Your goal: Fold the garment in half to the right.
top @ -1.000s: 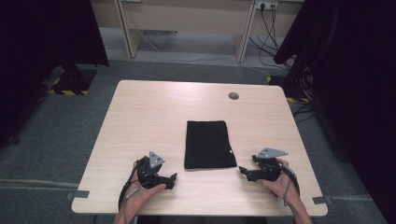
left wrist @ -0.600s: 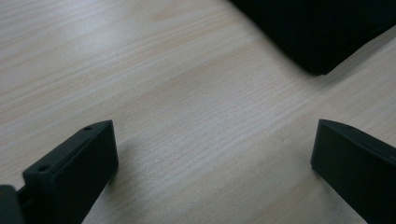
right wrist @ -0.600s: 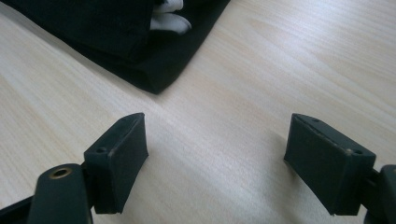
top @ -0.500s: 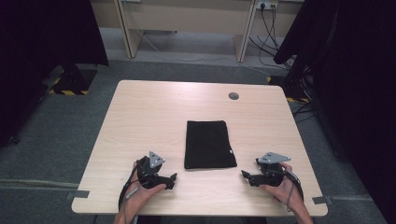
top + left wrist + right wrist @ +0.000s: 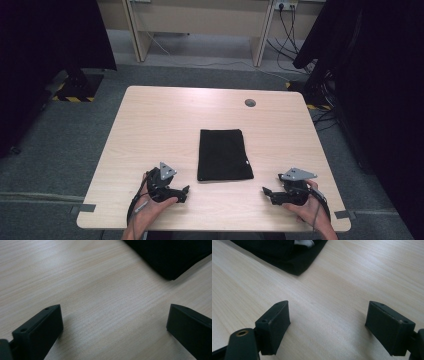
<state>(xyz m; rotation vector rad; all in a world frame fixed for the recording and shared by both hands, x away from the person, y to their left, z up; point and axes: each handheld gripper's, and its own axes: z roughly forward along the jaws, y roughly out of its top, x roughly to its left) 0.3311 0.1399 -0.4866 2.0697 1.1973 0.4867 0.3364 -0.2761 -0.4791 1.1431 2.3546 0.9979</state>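
- Folded black cloth (image 5: pixel 224 155) lies flat mid-desk (image 5: pixel 150 125).
- Left gripper (image 5: pixel 184 192) wide open, empty.
- Right gripper (image 5: pixel 266 194) just opened wide, empty.
- Advice: approach near corners low, pinch edges evenly.

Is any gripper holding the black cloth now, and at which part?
Nothing is held. The left gripper and right gripper both stand open over bare table, each apart from the cloth lying between them.

Black folded cloth (image 5: pixel 223 154) lies flat (small white tag) mid-table.
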